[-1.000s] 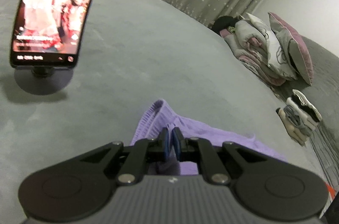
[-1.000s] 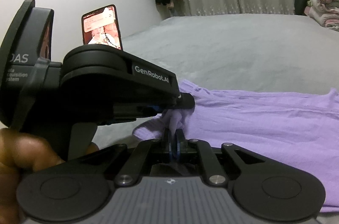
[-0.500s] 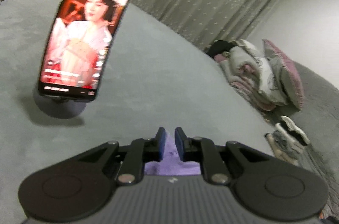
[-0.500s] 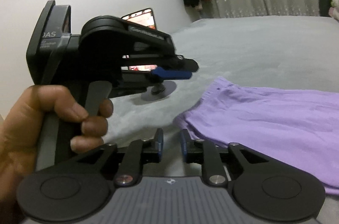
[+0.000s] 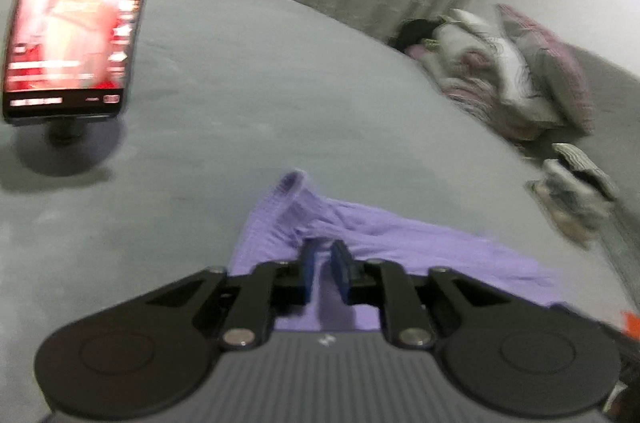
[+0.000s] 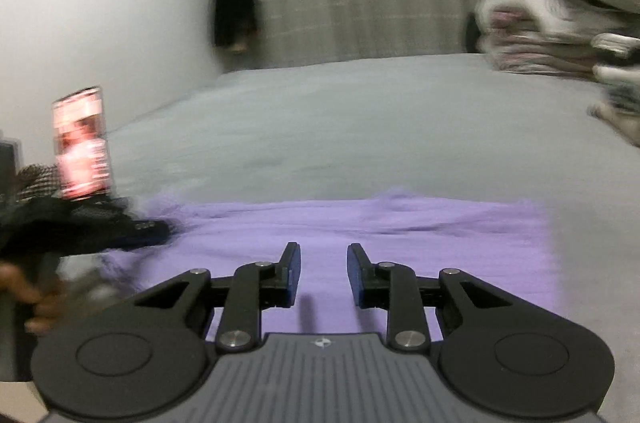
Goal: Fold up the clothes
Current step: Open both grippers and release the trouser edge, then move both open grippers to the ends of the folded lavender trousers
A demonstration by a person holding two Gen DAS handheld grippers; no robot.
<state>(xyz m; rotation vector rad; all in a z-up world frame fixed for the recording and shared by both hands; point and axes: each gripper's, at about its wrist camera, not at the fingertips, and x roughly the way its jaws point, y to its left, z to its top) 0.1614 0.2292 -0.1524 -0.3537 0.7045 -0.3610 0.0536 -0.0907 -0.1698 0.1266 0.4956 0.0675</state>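
The purple garment [image 6: 360, 223] lies flat on the grey bed [image 6: 340, 119]. The left gripper [image 5: 323, 263] pinches its near-left edge between narrow jaws, while the right gripper [image 6: 323, 273] hovers over the cloth, jaws opening and empty. The right should probably grab the near edge squarely, level with the left, so the fold lifts evenly.

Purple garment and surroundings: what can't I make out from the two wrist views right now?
- purple garment, right wrist view: near hem hidden under the right claw, whose jaws are opening with nothing between them. The kind of garment is unclear.
- Left wrist view: the left claw body hides the cloth behind its pads.
- phone text: motion blur, both views.
- striped items, left wrist view: too blurred to identify.
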